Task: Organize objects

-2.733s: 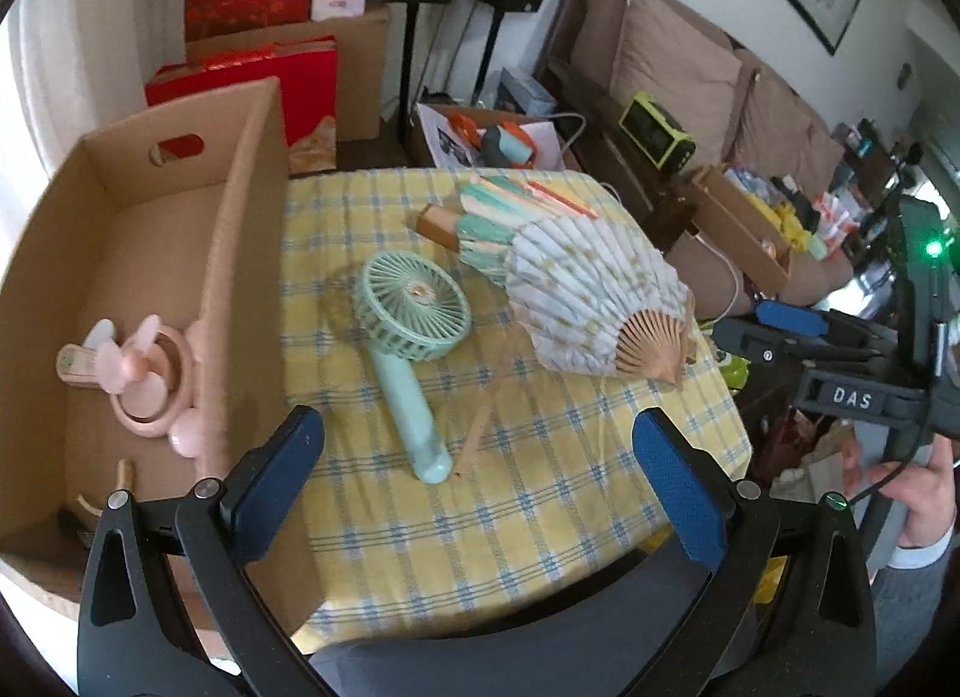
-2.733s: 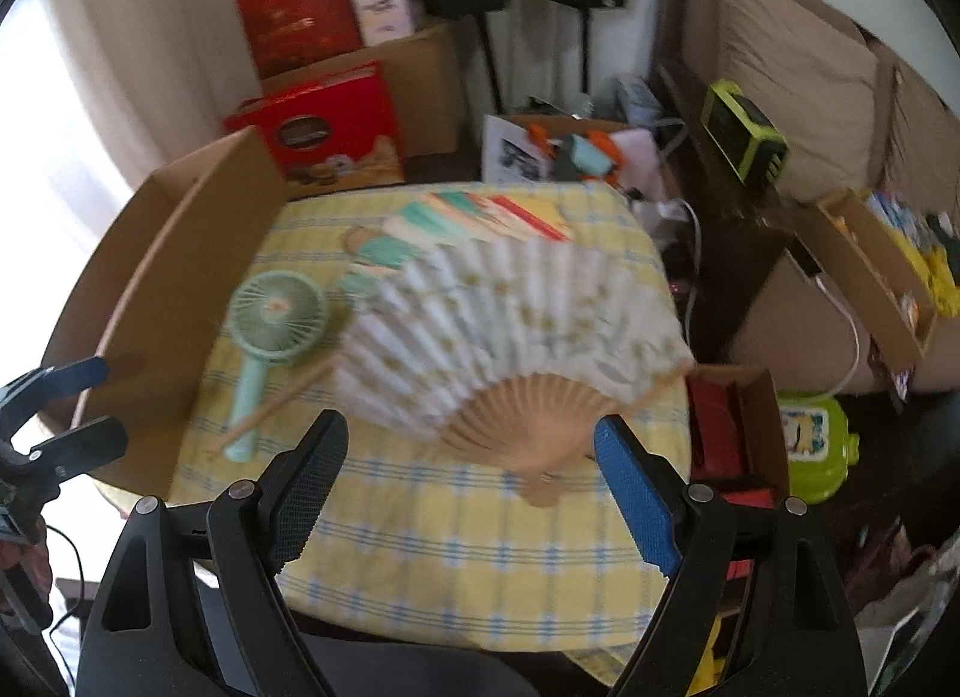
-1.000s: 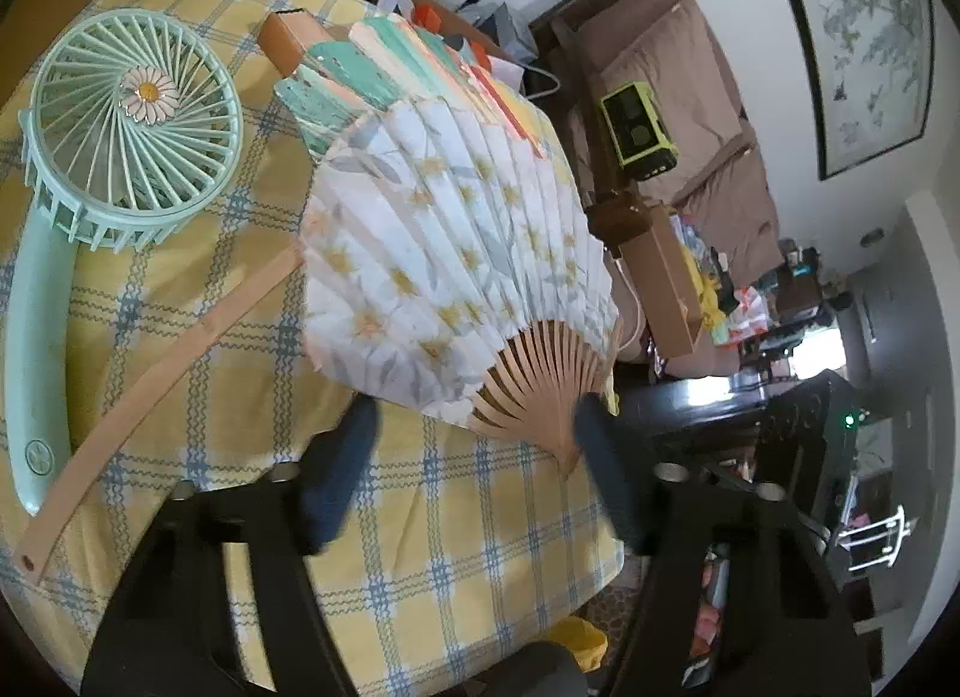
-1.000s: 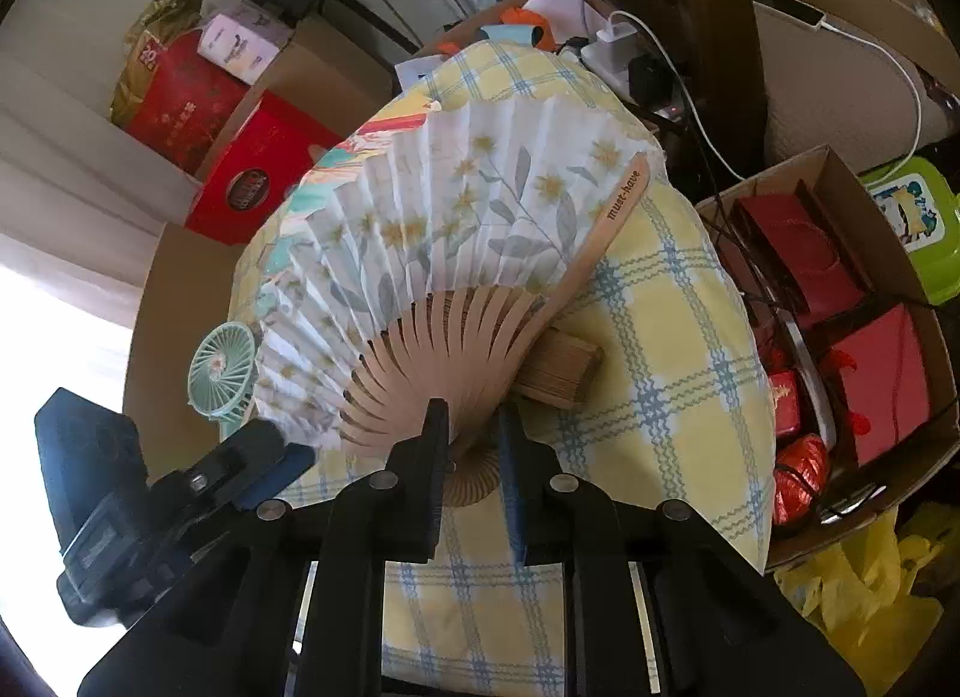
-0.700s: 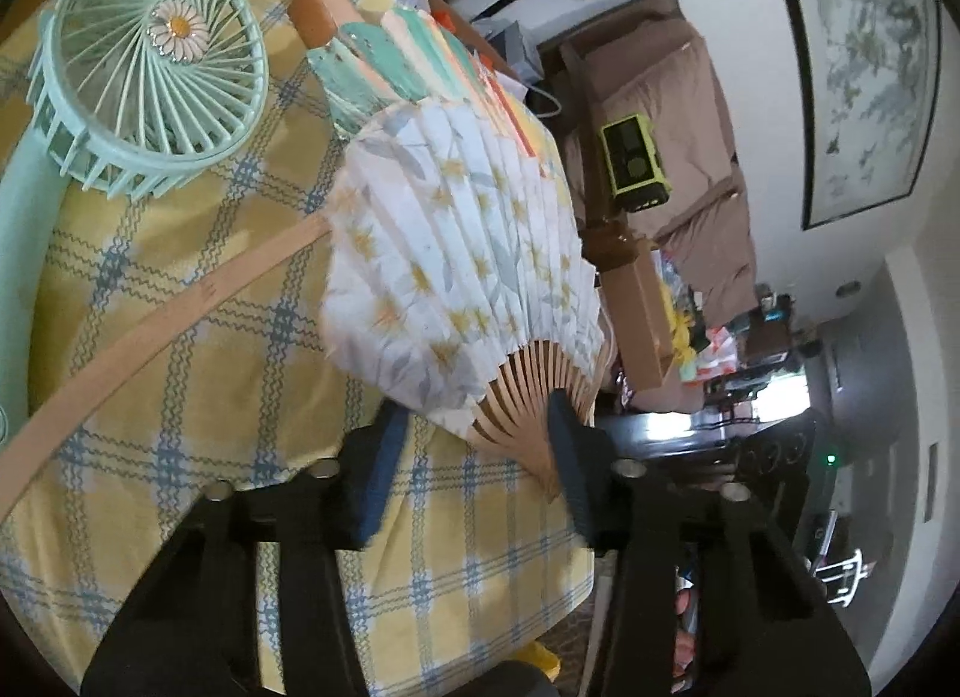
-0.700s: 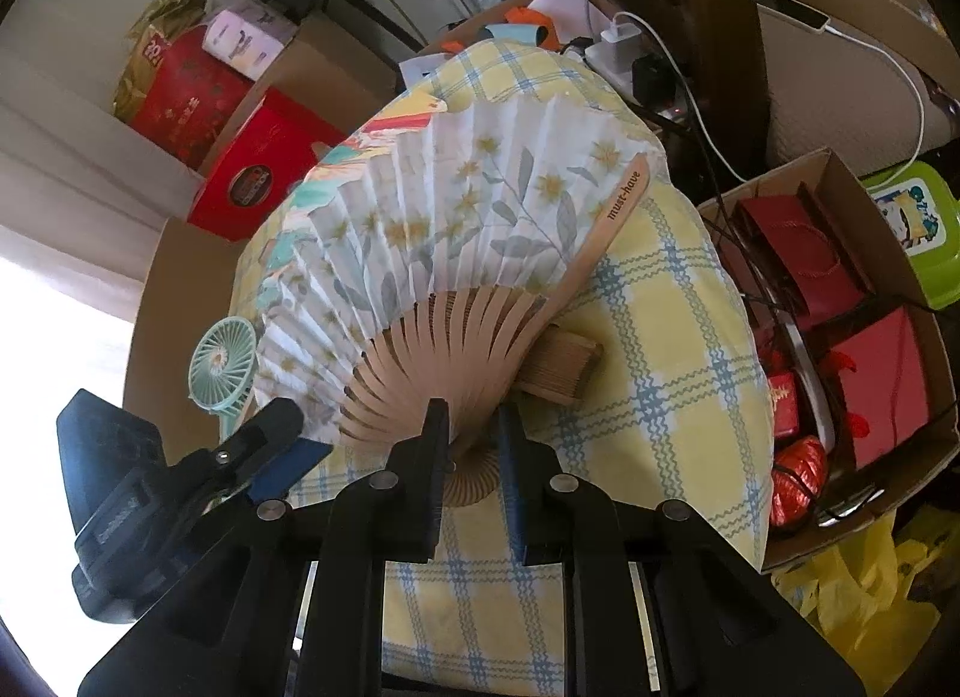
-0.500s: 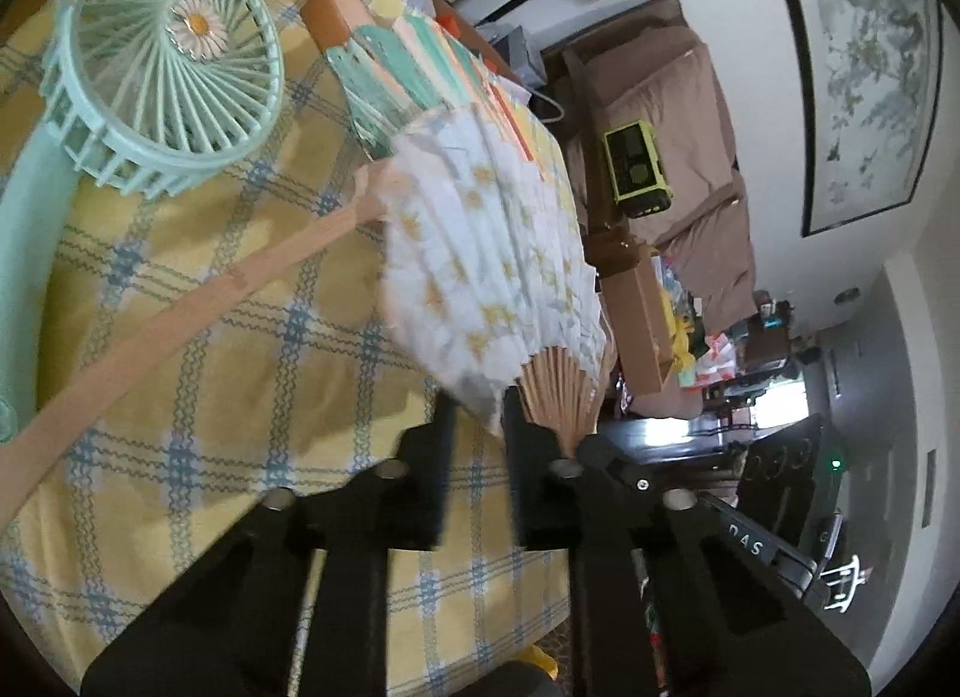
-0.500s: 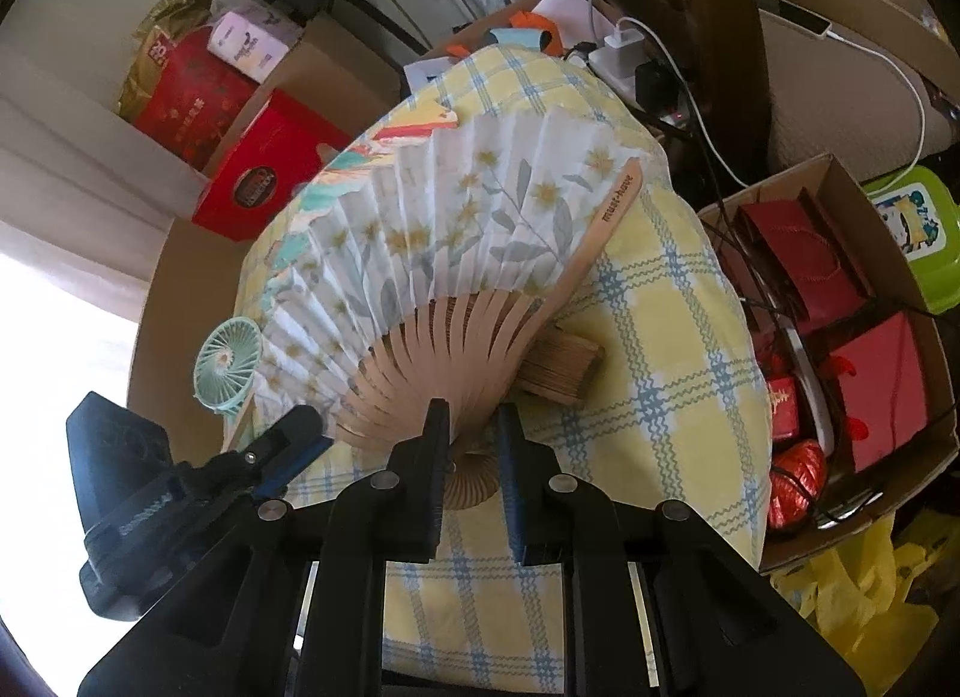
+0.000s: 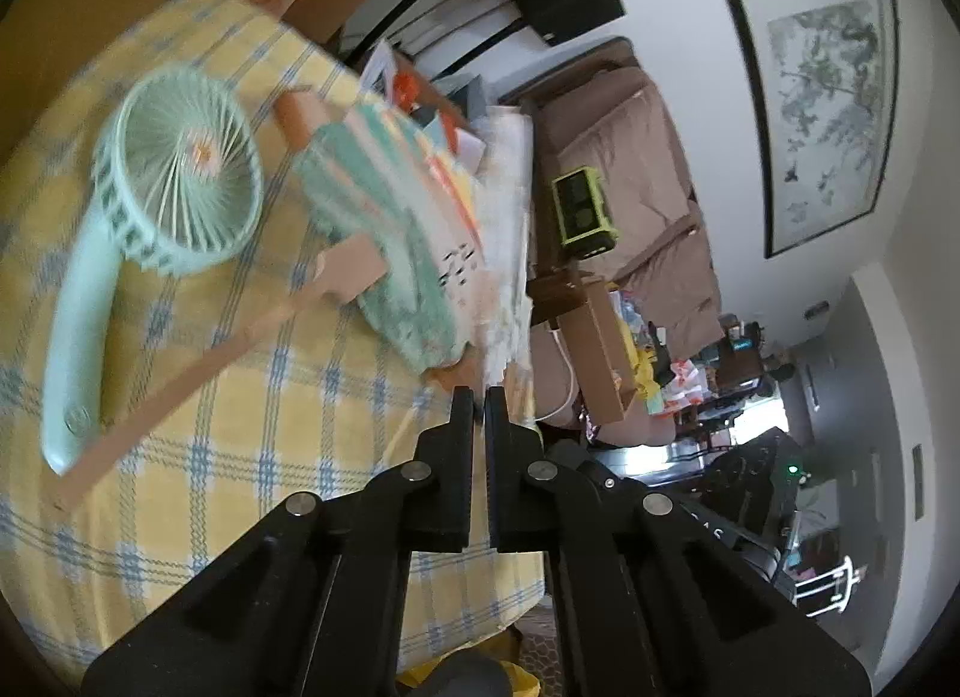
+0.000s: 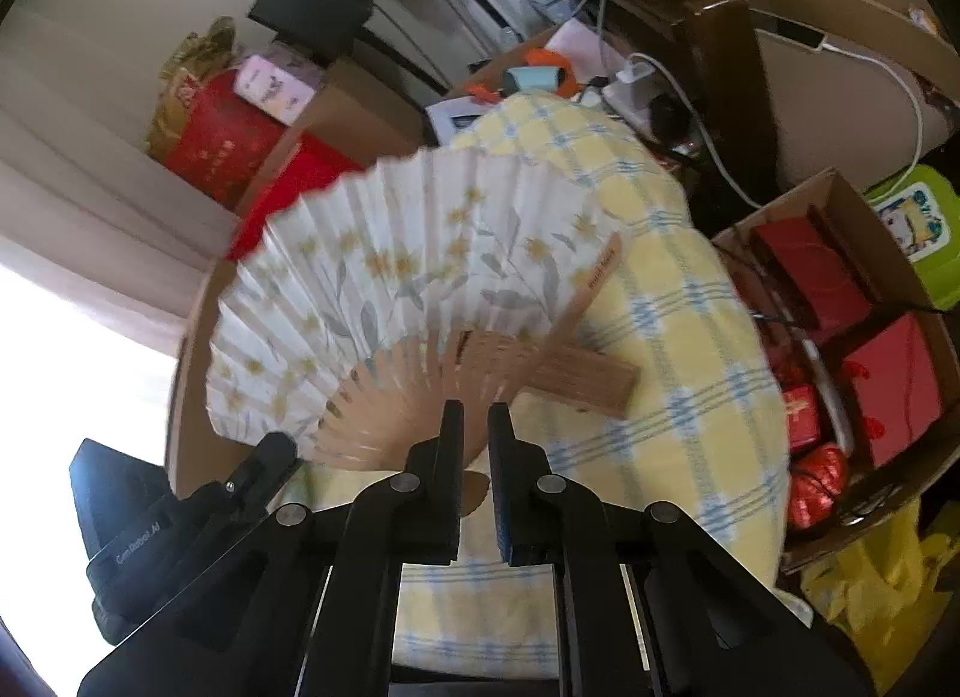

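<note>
A white paper fan with yellow flowers (image 10: 408,265) is spread open and lifted off the yellow check tablecloth (image 10: 678,373). My right gripper (image 10: 474,415) is closing tight on its wooden ribs near the pivot. My left gripper (image 9: 478,397) is closing its last bit on the fan's other edge, and its fingers meet that edge low on the left in the right wrist view (image 10: 282,448). In the left wrist view the white fan (image 9: 510,199) shows edge-on and blurred. Under it lie a teal folding fan (image 9: 384,217), a mint handheld fan (image 9: 180,175) and a long wooden strip (image 9: 210,361).
A cardboard box (image 10: 189,337) stands at the table's left side. A wooden block (image 10: 591,382) lies beneath the white fan's ribs. A carton of red gift boxes (image 10: 888,385) sits on the floor to the right. A brown sofa (image 9: 636,156) and a green radio (image 9: 582,211) are beyond the table.
My left gripper shut on the white fan's edge. The fan has risen off the table and tilted, baring the teal fan beneath. The right gripper kept its hold and rose.
</note>
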Tool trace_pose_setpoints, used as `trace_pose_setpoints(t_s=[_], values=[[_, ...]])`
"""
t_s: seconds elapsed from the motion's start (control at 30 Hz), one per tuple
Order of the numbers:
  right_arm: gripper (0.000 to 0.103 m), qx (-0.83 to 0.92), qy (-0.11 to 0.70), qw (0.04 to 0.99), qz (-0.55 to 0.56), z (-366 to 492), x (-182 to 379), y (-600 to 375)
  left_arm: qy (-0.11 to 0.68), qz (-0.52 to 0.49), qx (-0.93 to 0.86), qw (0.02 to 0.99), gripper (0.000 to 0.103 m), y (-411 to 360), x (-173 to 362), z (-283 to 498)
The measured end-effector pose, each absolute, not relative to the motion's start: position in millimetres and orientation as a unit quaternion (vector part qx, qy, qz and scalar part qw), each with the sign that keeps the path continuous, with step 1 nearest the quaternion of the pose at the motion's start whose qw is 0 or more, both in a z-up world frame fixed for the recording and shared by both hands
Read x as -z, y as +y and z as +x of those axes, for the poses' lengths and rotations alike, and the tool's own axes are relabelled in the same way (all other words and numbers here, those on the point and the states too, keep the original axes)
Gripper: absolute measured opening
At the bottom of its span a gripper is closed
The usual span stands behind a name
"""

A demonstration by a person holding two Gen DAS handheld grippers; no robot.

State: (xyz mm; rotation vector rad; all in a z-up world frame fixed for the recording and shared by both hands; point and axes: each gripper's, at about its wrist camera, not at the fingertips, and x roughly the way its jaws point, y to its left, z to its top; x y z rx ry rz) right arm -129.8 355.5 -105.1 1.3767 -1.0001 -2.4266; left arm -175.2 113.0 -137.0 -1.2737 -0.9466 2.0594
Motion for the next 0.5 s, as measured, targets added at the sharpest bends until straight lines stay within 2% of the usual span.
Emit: trace_pose_setpoints(t_s=[0.13, 0.2, 0.23, 0.5], values=[[0.012, 0.811, -0.338, 0.095, 0.469, -131, 102, 351, -0.348, -0.468, -0.768, 0.265, 0.003, 107, 130, -179], [0.04, 0.799, -0.359, 0.099, 0.472, -131, 107, 352, -0.346, -0.468, -0.769, 0.265, 0.003, 105, 129, -178], [0.044, 0.794, -0.372, 0.103, 0.471, -131, 110, 353, -0.345, -0.468, -0.769, 0.265, 0.003, 104, 128, -177], [0.044, 0.78, -0.388, 0.136, 0.472, -140, 125, 339, -0.352, -0.475, -0.761, 0.268, 0.003, 97, 131, -171]])
